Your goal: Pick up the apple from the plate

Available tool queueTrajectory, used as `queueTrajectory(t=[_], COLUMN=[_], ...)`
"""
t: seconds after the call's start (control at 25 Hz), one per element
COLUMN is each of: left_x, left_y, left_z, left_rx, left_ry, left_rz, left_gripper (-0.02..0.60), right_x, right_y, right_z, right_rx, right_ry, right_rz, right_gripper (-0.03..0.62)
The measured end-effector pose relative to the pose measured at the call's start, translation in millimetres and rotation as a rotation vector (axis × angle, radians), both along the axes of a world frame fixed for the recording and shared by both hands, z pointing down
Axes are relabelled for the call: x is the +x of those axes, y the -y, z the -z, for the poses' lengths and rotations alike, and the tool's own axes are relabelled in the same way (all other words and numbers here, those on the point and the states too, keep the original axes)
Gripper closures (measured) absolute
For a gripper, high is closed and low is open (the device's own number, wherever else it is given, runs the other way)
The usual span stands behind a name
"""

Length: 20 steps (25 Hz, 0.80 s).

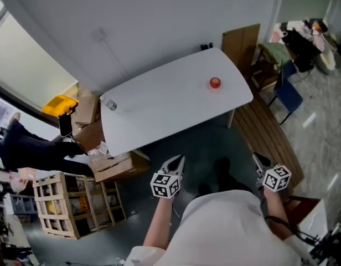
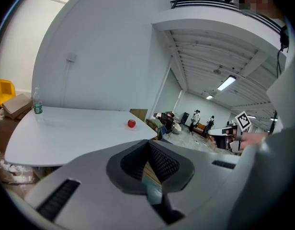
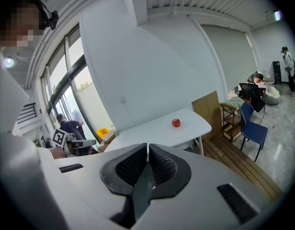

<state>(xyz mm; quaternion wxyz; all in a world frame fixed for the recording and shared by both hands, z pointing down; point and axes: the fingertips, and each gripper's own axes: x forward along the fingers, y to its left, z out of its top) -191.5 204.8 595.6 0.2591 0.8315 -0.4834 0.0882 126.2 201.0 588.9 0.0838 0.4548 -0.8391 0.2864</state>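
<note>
1. Left gripper (image 1: 176, 163): held out ahead of the person's torso on a bare left forearm (image 1: 159, 221) that reaches forward. The tool points toward the white table (image 1: 159, 101) and tilts slightly downward. Its marker cube (image 1: 165, 185) sits behind the jaws. In the left gripper view the left gripper (image 2: 148, 143) has both jaws pressed together with nothing between them.

2. Right gripper (image 1: 259, 161): held at about the same level on the person's right, well apart from the left one. It also points toward the table with a slight downward tilt. The right hand (image 1: 272, 199) sits just behind its marker cube (image 1: 278, 177). In the right gripper view the right gripper (image 3: 147, 148) is clenched, pads meeting, and empty.

3. Apple (image 1: 215, 82): a red fruit resting on the tabletop near the table's right end, well apart from both grippers. Neither tool touches it. The plate beneath it is too small to make out.

4. Bottle (image 1: 110, 105): stands at the opposite, left end of the table, well apart from the apple.
</note>
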Motion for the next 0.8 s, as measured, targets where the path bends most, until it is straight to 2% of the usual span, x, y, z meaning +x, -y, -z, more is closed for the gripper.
queueTrajectory(t=[0.36, 0.52, 0.8], left_x=[7.6, 14.0, 28.8], left_y=[24.1, 41.7, 79.3], left_z=[-4.7, -5.5, -1.8], left_rx=[-0.024, -0.029, -0.039], left_ry=[-0.016, 0.000, -0.015], left_rz=[0.037, 0.041, 0.075], left_gripper=[0.580, 0.580, 0.580], right_x=[15.3, 17.1, 22.5], right_y=[33.8, 59.8, 101.7], right_z=[-12.8, -11.8, -20.0], right_rx=[-0.037, -0.029, -0.060], right_ry=[-0.017, -0.010, 0.004], right_rz=[0.008, 0.029, 0.078], right_gripper=[0.556, 0.556, 0.556])
